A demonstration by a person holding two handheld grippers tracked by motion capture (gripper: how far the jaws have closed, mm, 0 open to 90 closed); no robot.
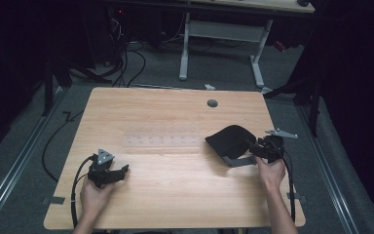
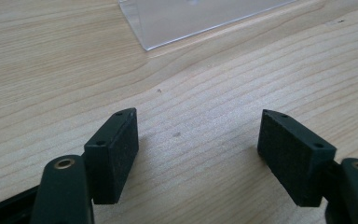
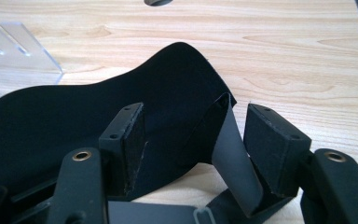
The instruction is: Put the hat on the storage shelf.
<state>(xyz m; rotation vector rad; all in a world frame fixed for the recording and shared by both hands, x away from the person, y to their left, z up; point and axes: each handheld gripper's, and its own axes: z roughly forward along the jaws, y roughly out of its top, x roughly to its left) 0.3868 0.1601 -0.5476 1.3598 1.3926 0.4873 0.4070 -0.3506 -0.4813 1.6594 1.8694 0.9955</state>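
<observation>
1. Table point(image 1: 175, 195): pale wood-grain top, matte, with a small round grommet hole point(image 1: 212, 103) near the far edge. It fills the middle of the high view; dark floor and cables lie around it.
2. Clear rack point(image 1: 163, 140): a long, flat, transparent acrylic piece lying across the table's centre, glossy with sharp edges. One corner of it appears ahead of the left gripper.
3. Black eye mask point(image 1: 231, 140): soft, matte fabric, curved and humped up off the wood at the right of the table, just right of the rack's end. Its flat grey elastic strap point(image 1: 238, 161) runs from its near edge toward the person.
4. Right gripper point(image 3: 196, 140): jaws spread wide, with the mask's corner and strap standing between the pads. Neither pad appears to press on the fabric.
5. Left gripper point(image 2: 198, 154): jaws parted with bare wood between them, holding nothing, resting low over the table's near left, well apart from the mask.
6. Step in hand, as judged: the mask looks freshly let go or about to be gripped; which one cannot be told. The next move calls for closing on the strap corner squarely, since limp fabric may slip or fold.
</observation>
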